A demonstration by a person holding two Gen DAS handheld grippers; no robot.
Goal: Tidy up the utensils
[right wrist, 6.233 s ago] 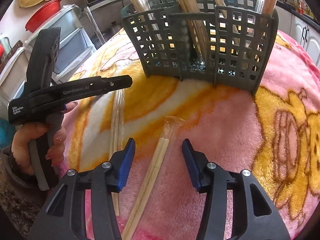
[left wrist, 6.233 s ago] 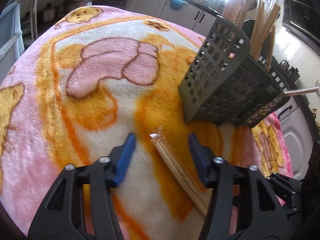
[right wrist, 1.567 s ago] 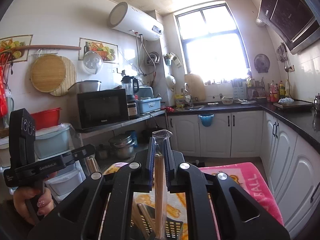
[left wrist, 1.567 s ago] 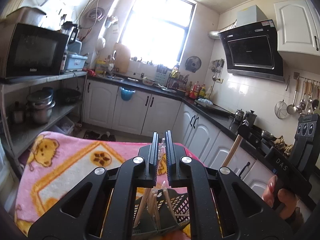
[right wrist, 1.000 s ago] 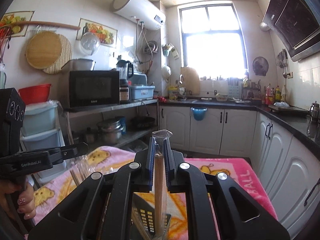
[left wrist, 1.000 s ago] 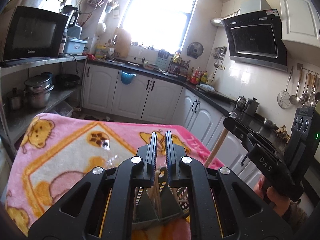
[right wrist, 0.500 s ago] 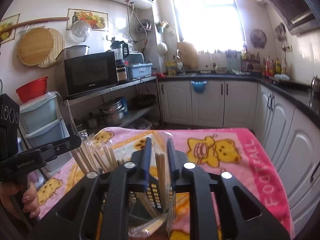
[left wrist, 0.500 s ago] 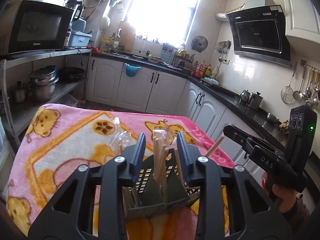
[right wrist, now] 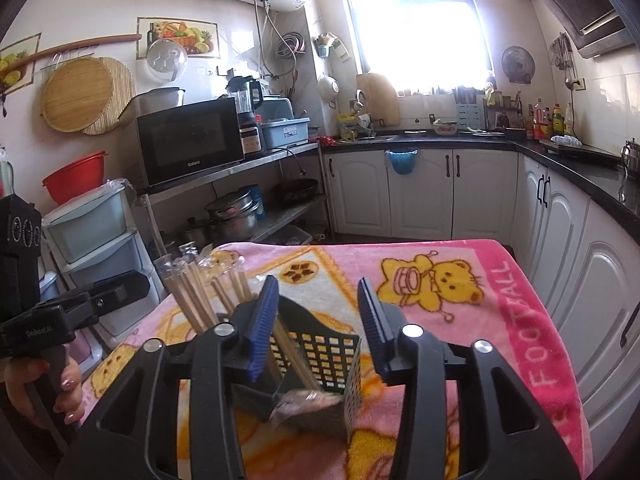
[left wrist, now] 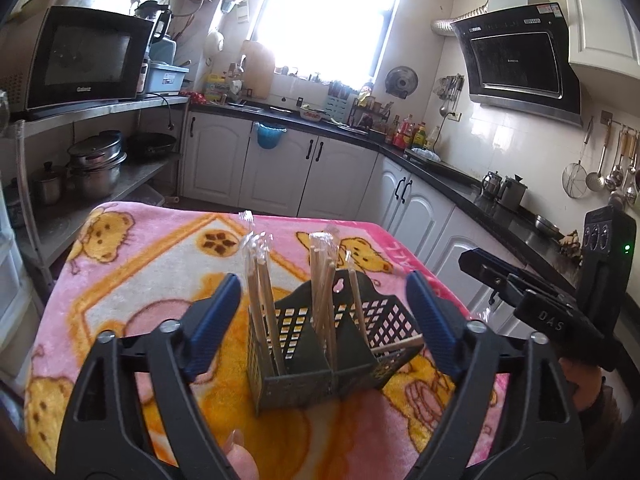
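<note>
Both grippers hover over the dark utensil basket (left wrist: pixel 328 344) on the pink blanket (left wrist: pixel 132 280). The left gripper (left wrist: pixel 324 312) gapes wide, the right gripper (right wrist: pixel 318 320) half open, both just opening, empty. Wrapped chopsticks (left wrist: pixel 260 280) stand inside.

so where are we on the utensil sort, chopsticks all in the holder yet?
Done: wrapped chopsticks stand in the dark slotted utensil holder on the pink blanket. In hand: nothing; the left gripper and right gripper have just been opening and their jaws hold nothing, the holder below them. Left: no loose chopsticks show on the blanket in either view, so it looks close to finished.
</note>
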